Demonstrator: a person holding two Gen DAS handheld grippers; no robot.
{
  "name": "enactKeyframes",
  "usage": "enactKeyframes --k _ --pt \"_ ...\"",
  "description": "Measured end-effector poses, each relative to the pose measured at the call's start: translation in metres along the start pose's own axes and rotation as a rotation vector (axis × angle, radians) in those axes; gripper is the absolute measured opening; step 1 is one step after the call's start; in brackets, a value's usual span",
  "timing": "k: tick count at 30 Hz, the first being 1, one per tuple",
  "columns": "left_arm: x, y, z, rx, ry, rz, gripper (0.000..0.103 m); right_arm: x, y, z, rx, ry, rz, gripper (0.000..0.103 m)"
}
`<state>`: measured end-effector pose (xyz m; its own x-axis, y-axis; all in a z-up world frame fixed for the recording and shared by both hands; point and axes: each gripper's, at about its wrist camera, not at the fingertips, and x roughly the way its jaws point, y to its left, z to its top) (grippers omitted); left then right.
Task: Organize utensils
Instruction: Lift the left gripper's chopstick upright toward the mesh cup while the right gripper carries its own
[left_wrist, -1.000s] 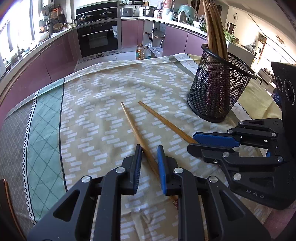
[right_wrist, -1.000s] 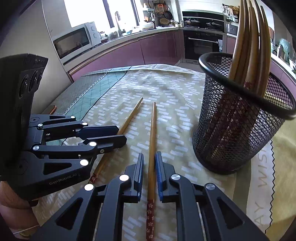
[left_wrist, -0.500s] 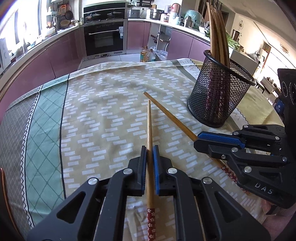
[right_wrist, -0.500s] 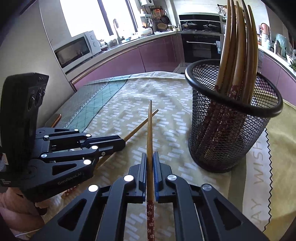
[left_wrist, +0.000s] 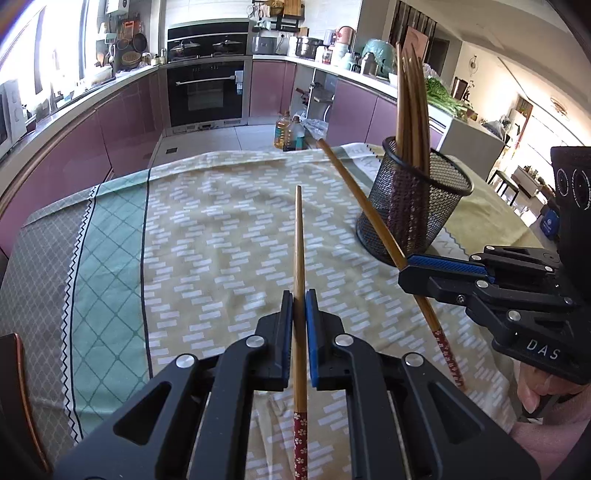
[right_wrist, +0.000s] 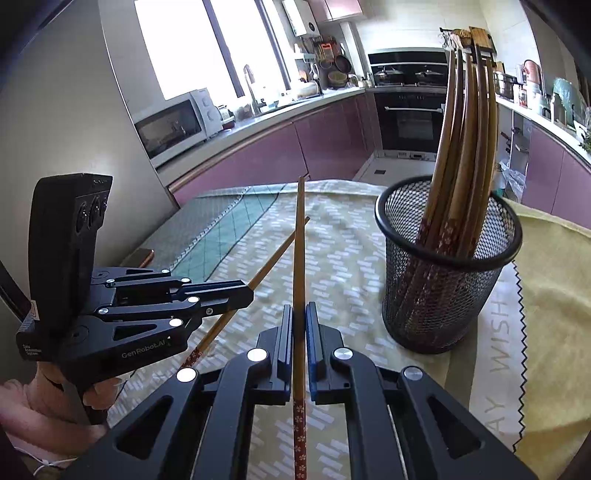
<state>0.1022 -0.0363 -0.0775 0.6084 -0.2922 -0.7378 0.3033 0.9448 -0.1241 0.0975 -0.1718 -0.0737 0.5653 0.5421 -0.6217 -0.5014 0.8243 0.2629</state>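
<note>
The right gripper (right_wrist: 299, 317) clamps a wooden chopstick (right_wrist: 298, 258), its tip raised above a patterned tablecloth (right_wrist: 343, 254). To its left, the left gripper (right_wrist: 240, 291) pinches a second chopstick (right_wrist: 275, 254) that crosses behind the first. A black mesh holder (right_wrist: 443, 295) of chopsticks stands right.

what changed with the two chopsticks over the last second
Both were taken hold of and lifted. A second ago they lay on the tablecloth, each between open fingers. Now the left claw is shut on the left chopstick and the right claw on the right chopstick, both raised with tips pointing up and forward. The mesh holder with its chopsticks stayed put.
</note>
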Motion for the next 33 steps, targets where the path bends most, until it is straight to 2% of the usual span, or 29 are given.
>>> enactKeyframes --k 23,33 --pt "-0.053 -0.011 0.017 -0.004 -0.105 -0.152 0.008 -0.051 -0.007 0.004 -0.010 -0.135 0.019 0.006" --pt "-0.060 -0.016 0.022 0.007 -0.117 -0.204 0.008 -0.066 -0.012 0.007 -0.013 -0.175 0.011 0.006"
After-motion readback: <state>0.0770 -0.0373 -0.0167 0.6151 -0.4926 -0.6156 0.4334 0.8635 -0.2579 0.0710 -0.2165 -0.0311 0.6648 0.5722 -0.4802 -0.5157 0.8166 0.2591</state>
